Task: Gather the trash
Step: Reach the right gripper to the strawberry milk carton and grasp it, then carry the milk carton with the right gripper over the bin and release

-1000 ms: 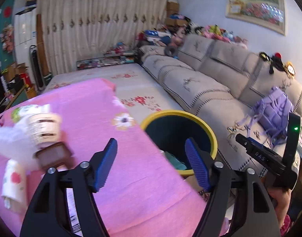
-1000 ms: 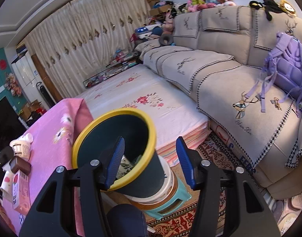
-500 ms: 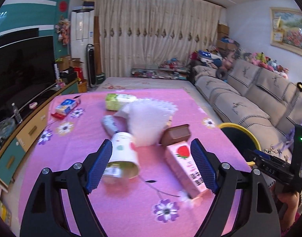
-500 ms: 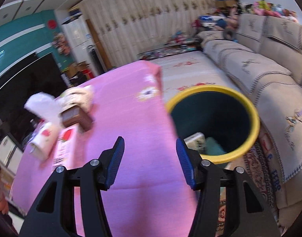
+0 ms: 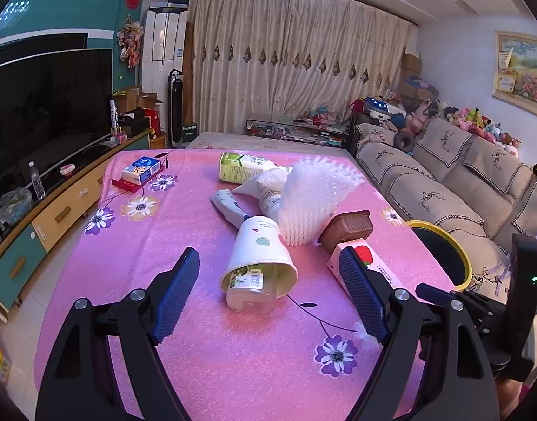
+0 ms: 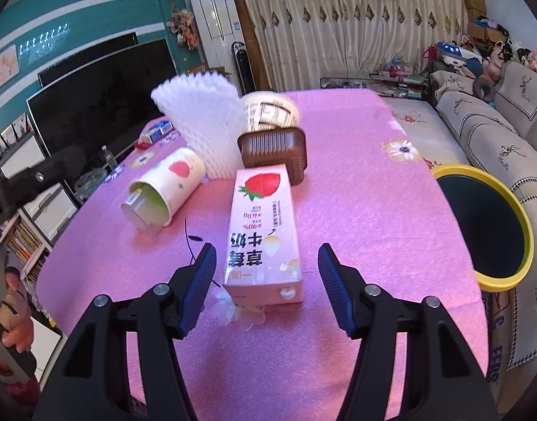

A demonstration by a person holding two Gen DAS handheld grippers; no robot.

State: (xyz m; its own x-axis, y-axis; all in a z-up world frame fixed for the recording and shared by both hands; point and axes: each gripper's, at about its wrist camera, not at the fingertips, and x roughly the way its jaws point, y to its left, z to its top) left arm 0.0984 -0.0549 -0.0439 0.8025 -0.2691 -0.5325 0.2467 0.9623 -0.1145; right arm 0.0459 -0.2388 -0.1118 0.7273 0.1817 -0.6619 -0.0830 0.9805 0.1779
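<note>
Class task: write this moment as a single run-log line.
left gripper: open, facing paper cup | right gripper: opening, empty, facing strawberry milk carton | bin: beside table

Probably a home living room: sofa [image 5: 440,189], television [image 5: 47,112], curtains [image 5: 286,63], plush toys [image 5: 479,122].

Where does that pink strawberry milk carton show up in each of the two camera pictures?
Left wrist view: strawberry milk carton lies right of centre, partly hidden behind the right-hand jaw.
Right wrist view: the carton lies at centre, lengthwise, just ahead of the open jaws.
Shared landmark: the brown ribbed tray at its far end.
</note>
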